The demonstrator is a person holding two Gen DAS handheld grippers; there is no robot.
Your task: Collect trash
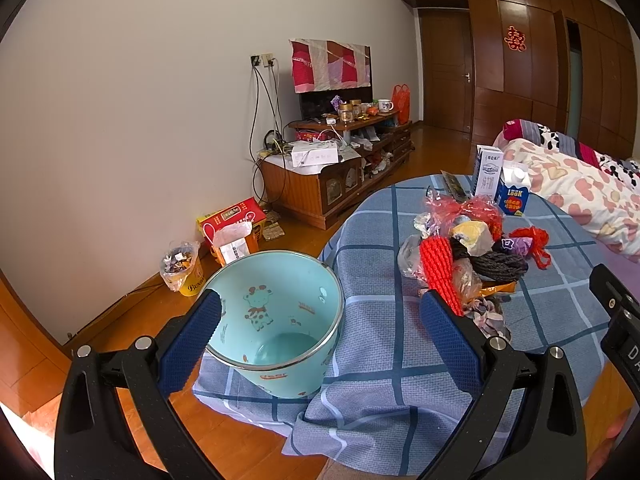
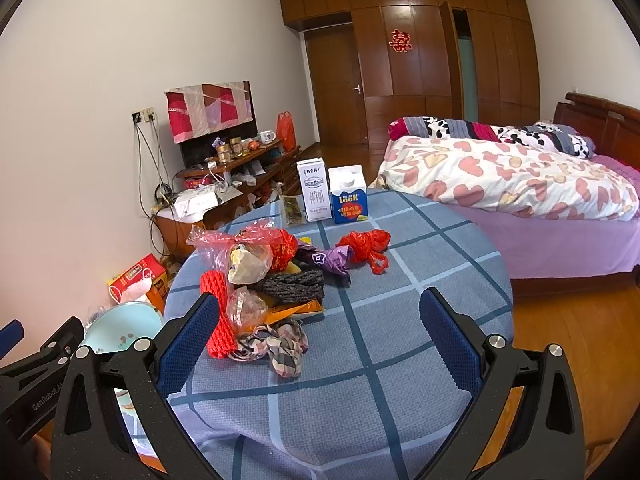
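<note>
Left claw (image 1: pixel 320 336) spread wide, empty, near side of teal bin (image 1: pixel 276 320), likely to steady it. Bin at bench (image 1: pixel 384 364) edge, left of trash pile (image 2: pixel 264 280), catch position. Right claw (image 2: pixel 320 336) wide, empty, near side of pile.

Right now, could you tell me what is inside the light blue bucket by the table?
Nothing shows inside the light blue bucket: its printed wall and bare bottom are visible. The left gripper's finger hides a strip of the near wall. The trash pile sits on the table.
</note>
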